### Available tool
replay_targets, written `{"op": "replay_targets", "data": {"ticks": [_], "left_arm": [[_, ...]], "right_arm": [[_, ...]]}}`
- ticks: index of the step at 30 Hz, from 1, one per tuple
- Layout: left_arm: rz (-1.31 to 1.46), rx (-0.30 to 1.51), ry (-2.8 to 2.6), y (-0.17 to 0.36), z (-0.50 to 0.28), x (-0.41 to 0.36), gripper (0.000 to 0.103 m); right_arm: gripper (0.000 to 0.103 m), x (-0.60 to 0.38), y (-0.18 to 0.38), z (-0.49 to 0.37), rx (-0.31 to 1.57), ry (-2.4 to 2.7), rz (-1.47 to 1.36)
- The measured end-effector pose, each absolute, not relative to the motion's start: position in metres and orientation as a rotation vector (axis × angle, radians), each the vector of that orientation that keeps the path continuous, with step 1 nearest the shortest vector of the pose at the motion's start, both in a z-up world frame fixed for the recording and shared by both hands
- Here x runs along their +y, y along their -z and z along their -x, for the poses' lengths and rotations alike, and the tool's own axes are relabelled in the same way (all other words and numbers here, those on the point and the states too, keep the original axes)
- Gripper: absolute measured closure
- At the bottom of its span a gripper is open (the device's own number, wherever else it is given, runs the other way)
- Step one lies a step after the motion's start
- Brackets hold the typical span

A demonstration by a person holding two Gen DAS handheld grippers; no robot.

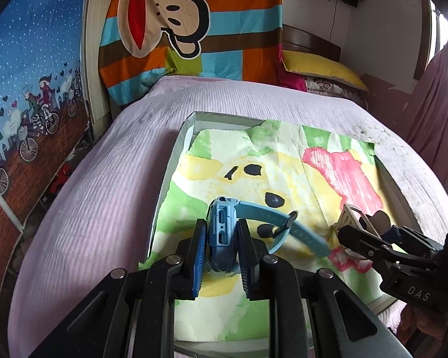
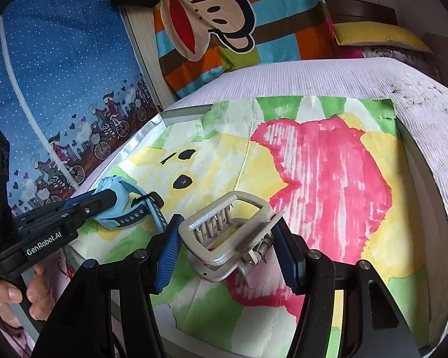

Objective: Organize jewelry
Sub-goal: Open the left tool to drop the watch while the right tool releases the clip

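Observation:
A light-blue smartwatch (image 1: pixel 222 229) stands on edge between the blue pads of my left gripper (image 1: pixel 222 223), which is shut on its case. The strap (image 1: pixel 298 232) curls off to the right above the painted paper. In the right wrist view my right gripper (image 2: pixel 228 220) is shut on a cream hair claw clip (image 2: pixel 224 238), held just over the paper. The left gripper (image 2: pixel 131 203) with the watch (image 2: pixel 116 205) shows at the left there. Both hover over a shallow white box (image 1: pixel 176 149) lined with a bear painting (image 2: pixel 313 164).
The box lies on a bed with a lilac ribbed cover (image 1: pixel 104 194). A striped monkey blanket (image 1: pixel 194 29) and a yellow pillow (image 1: pixel 319 68) sit at the head. A blue cyclist-print cloth (image 1: pixel 30 74) hangs left. A person's hand (image 2: pixel 30 295) grips the left handle.

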State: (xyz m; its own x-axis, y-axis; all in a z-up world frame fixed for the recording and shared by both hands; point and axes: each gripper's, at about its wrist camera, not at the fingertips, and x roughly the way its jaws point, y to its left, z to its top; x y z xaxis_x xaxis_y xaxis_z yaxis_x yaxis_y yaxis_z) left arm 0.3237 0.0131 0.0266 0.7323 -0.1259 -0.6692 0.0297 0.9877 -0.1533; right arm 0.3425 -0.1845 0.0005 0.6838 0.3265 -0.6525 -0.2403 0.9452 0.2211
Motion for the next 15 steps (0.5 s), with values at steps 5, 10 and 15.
{"op": "replay_targets", "data": {"ticks": [5, 10, 15], "left_arm": [[0.160, 0.693, 0.090, -0.032, -0.308, 0.018, 0.059], [0.191, 0.596, 0.100, -0.042, -0.280, 0.022, 0.046], [0.187, 0.479, 0.059, -0.052, -0.243, 0.022, 0.025]], "right_arm": [[0.041, -0.191, -0.010, -0.322, 0.680, -0.310, -0.091], [0.031, -0.201, -0.030, -0.289, 0.557, -0.295, -0.073], [0.009, -0.209, -0.048, -0.247, 0.427, -0.290, -0.064]]}}
